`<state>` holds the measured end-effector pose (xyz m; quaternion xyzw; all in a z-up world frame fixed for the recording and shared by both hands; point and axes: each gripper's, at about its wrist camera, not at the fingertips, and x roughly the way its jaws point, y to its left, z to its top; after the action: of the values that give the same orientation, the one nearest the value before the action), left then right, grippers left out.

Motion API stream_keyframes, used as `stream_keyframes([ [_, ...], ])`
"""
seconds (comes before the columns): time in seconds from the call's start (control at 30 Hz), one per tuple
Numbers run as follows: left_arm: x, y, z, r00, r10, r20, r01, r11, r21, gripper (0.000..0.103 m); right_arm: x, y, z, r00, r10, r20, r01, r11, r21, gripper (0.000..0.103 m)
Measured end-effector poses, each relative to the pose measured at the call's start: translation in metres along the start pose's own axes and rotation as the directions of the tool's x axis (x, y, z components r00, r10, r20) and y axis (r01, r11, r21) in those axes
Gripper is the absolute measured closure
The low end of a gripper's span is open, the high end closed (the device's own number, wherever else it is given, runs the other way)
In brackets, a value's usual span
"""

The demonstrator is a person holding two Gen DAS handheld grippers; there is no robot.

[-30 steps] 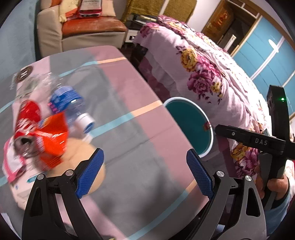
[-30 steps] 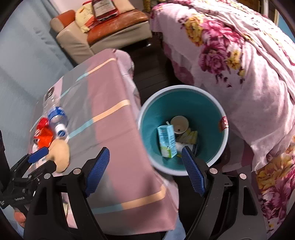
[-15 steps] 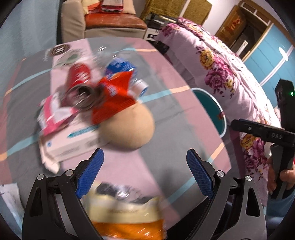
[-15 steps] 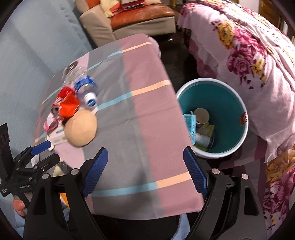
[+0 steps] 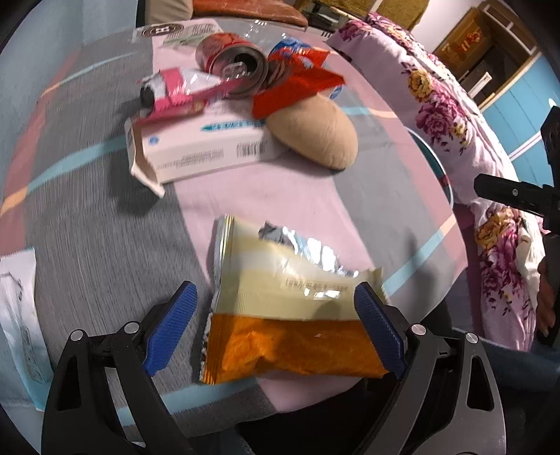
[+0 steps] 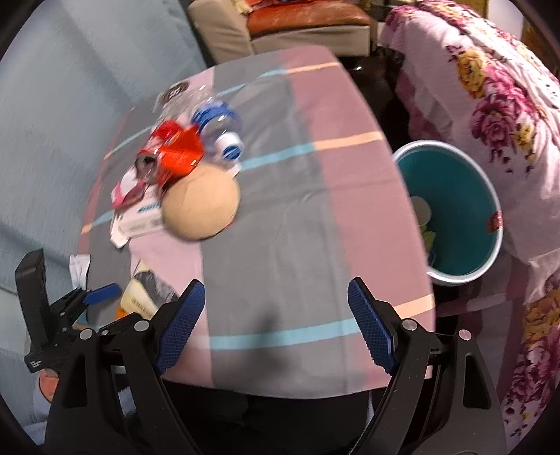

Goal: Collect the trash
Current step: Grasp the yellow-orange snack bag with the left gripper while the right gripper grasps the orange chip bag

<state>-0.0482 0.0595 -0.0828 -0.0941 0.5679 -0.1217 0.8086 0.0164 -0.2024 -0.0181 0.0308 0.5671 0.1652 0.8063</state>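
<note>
A yellow and orange snack bag [image 5: 290, 308], torn open, lies on the table between the fingers of my open left gripper [image 5: 276, 329]. Beyond it lie a white carton box [image 5: 199, 147], a beige round bun-shaped thing [image 5: 315, 133], a red wrapper [image 5: 297, 87], a crushed red can [image 5: 234, 63] and a pink wrapper [image 5: 175, 91]. My right gripper [image 6: 276, 325] is open and empty above the table's near edge. The same pile [image 6: 182, 168] with a blue-capped bottle [image 6: 224, 129] shows left in the right wrist view. The teal trash bin [image 6: 462, 210] stands on the floor at the right.
The table carries a striped pink and grey cloth [image 6: 297, 210]. A bed with a floral cover [image 6: 490, 87] runs along the right. An armchair [image 6: 290, 28] stands at the back. A white paper [image 5: 17, 308] lies at the table's left edge.
My left gripper has swung left and drawn back, so the snack bag now lies between its fingers. My right gripper has moved left from above the bin to over the table.
</note>
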Motion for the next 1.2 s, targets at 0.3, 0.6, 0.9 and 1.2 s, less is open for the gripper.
stream_keyframes([
  [0.3, 0.011, -0.006, -0.013, 0.999, 0.042, -0.016, -0.041, 0.998, 0.04, 0.004, 0.007, 0.02, -0.007, 1.0, 0.014, -0.027, -0.015, 0.999, -0.038, 0.023],
  [0.6, 0.009, -0.025, -0.018, 0.997, 0.053, 0.049, -0.058, 0.994, 0.094, 0.063, 0.01, 0.022, -0.006, 0.999, 0.026, -0.022, -0.027, 0.999, -0.036, 0.023],
  [0.9, -0.017, -0.018, -0.003, 0.989, 0.02, 0.148, -0.024, 0.999, 0.029, 0.088, 0.012, 0.019, 0.003, 0.999, 0.032, -0.016, -0.032, 0.999, -0.022, 0.023],
  [1.2, -0.067, 0.01, 0.028, 0.957, 0.02, 0.289, -0.003, 0.998, -0.059, 0.088, 0.011, 0.022, 0.029, 0.999, 0.048, 0.016, -0.048, 0.998, -0.028, 0.023],
])
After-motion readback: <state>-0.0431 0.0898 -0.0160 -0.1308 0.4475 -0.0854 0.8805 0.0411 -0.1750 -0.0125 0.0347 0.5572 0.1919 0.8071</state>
